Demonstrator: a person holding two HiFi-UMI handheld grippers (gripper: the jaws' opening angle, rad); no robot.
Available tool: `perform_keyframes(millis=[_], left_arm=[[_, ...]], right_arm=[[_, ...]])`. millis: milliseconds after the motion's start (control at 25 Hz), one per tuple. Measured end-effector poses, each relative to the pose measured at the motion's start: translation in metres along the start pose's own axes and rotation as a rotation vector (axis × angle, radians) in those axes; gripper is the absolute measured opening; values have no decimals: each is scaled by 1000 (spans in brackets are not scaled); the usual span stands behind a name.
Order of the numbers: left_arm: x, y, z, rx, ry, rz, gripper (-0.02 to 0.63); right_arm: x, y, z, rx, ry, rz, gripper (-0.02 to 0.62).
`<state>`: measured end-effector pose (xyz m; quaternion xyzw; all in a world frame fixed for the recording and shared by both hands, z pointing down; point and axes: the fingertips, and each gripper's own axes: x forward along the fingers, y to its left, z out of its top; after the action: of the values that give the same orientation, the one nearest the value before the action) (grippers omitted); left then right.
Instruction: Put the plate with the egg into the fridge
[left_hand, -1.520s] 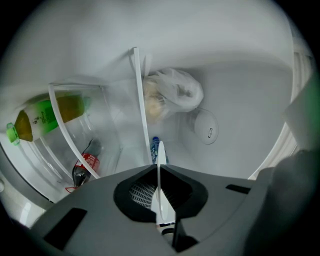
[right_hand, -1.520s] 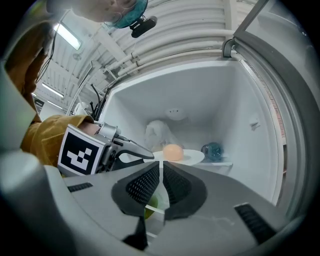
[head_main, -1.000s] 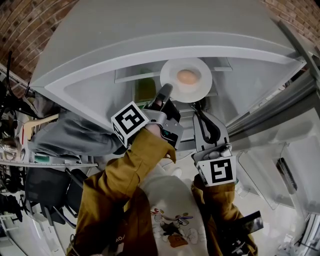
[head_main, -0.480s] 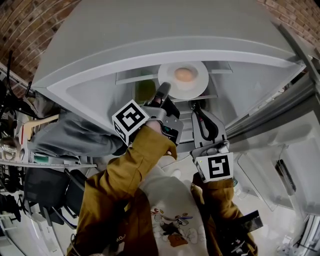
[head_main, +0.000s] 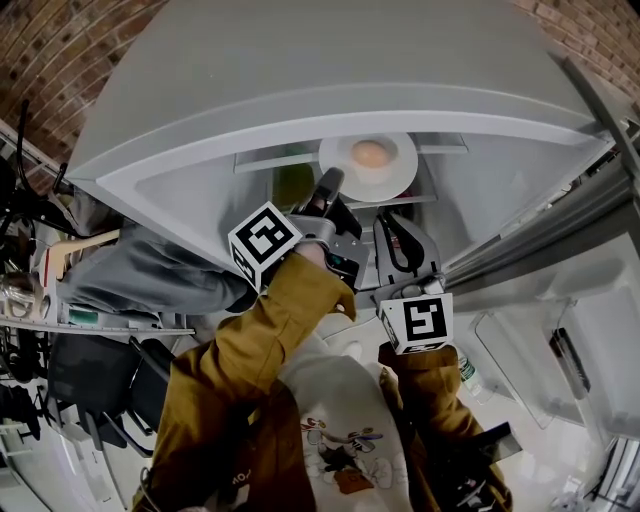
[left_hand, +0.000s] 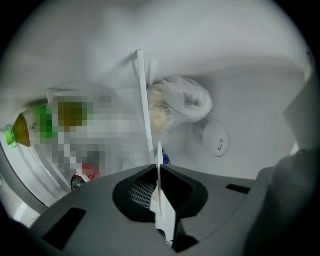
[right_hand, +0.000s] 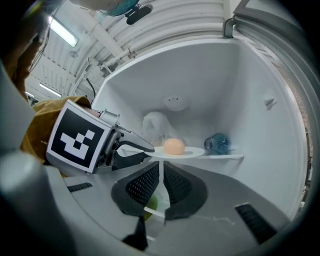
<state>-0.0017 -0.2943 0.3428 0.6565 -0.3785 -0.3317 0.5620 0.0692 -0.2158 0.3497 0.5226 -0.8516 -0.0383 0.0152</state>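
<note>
A white plate (head_main: 385, 175) with a brown egg (head_main: 370, 153) on it hangs level just inside the open fridge (head_main: 300, 70). My left gripper (head_main: 330, 183) is shut on the plate's near-left rim. In the left gripper view the plate (left_hand: 161, 205) shows edge-on, pinched between the jaws. The right gripper view shows the plate (right_hand: 187, 152) and egg (right_hand: 173, 146) held out over a fridge shelf (right_hand: 227, 156), with the left gripper (right_hand: 142, 148) clamped on the rim. My right gripper (head_main: 388, 225) sits below and right of the plate, shut and empty.
Inside the fridge are a white plastic bag of food (left_hand: 182, 102), a blue jar (right_hand: 218, 143) on the shelf, a round fitting (left_hand: 216, 139) on the back wall and a green-capped bottle (left_hand: 15, 132) at the left. The open fridge door (head_main: 560, 350) stands at the right.
My right gripper has shifted left, closer to the left gripper. The plate and the left gripper have hardly moved.
</note>
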Motion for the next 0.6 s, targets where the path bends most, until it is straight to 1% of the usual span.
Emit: perform_keyframes(millis=[120,360,440,600], left_arm=[[1,-1,1,3,0,0,20],[1,-1,-1,-6,3,-5,20],[1,-1,-1,-9,3,-8,20],[2,-1,-2,-26,9,-16,20]], right_arm=[[6,0,0,4,-1,2,9],[18,8,5,-2,-15,38,9],[20,10,8,-5,-30,38,9],[21,8,8,4,-20,32,9]])
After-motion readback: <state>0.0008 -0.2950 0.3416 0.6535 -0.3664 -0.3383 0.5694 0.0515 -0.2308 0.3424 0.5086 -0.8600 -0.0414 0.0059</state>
